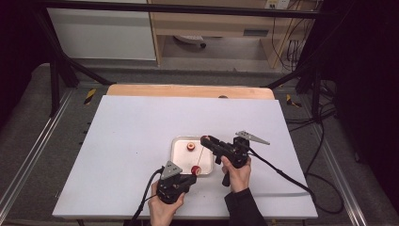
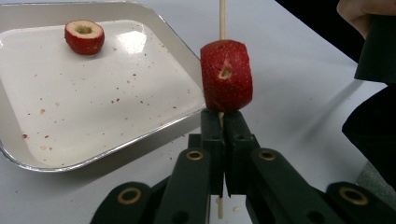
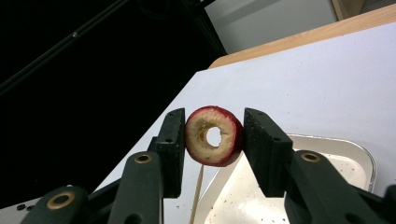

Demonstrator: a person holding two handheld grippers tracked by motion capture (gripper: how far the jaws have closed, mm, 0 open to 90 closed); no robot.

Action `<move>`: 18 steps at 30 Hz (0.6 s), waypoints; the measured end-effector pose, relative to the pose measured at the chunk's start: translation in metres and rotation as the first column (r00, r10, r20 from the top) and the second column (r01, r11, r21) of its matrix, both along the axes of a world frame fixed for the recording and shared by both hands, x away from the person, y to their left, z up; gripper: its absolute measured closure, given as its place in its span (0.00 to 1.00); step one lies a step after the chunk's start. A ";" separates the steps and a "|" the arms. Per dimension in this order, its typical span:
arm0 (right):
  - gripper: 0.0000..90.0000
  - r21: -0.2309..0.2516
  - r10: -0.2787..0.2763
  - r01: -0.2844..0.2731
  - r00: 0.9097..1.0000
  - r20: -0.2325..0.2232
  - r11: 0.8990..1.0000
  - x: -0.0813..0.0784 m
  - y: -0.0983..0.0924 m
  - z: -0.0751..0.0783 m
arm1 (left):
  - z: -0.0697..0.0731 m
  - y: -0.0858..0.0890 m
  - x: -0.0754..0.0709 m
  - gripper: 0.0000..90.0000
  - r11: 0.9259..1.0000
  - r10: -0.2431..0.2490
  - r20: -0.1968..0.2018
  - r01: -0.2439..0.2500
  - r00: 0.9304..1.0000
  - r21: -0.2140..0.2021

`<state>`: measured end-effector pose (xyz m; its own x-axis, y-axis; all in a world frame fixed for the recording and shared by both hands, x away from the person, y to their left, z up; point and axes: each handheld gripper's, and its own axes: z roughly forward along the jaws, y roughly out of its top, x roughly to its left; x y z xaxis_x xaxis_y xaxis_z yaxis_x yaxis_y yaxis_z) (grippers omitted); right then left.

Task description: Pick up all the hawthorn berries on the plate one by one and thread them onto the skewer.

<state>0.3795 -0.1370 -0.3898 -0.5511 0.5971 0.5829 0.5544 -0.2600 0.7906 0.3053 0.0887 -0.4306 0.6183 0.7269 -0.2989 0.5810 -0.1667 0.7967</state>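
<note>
The left gripper (image 2: 219, 121) clenches a wooden skewer (image 2: 222, 18) carrying one red fruit piece (image 2: 227, 74). The right gripper (image 3: 212, 140) grasps a cored ring (image 3: 214, 136) (hollow centre) above the tray (image 1: 178, 162), where another piece (image 2: 84, 36) lies.

No readable text, label, brand, number or sign shows in any view. The yellow-and-black striped markers (image 1: 90, 95) on the floor frame beside the table carry no lettering that can be made out.

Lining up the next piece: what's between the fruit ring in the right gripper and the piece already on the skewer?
Just the bare upper stretch of the skewer; the high view shows it running from the threaded piece up to the ring.
</note>
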 end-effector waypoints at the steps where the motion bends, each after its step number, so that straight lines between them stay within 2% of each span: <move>1: 0.67 -0.002 0.000 0.000 1.000 -0.001 1.000 0.000 0.000 0.000 | 0.000 0.000 0.000 0.98 1.000 -0.002 -0.006 0.002 1.000 -0.003; 8: 0.67 -0.006 0.011 -0.011 1.000 -0.012 1.000 0.000 0.002 -0.003 | 0.000 0.000 0.001 0.98 1.000 0.001 -0.013 -0.001 1.000 -0.018; 18: 0.68 -0.057 0.035 -0.033 0.999 0.033 0.998 -0.004 0.001 -0.004 | 0.000 -0.001 0.003 0.98 0.998 -0.013 -0.063 0.008 0.998 -0.068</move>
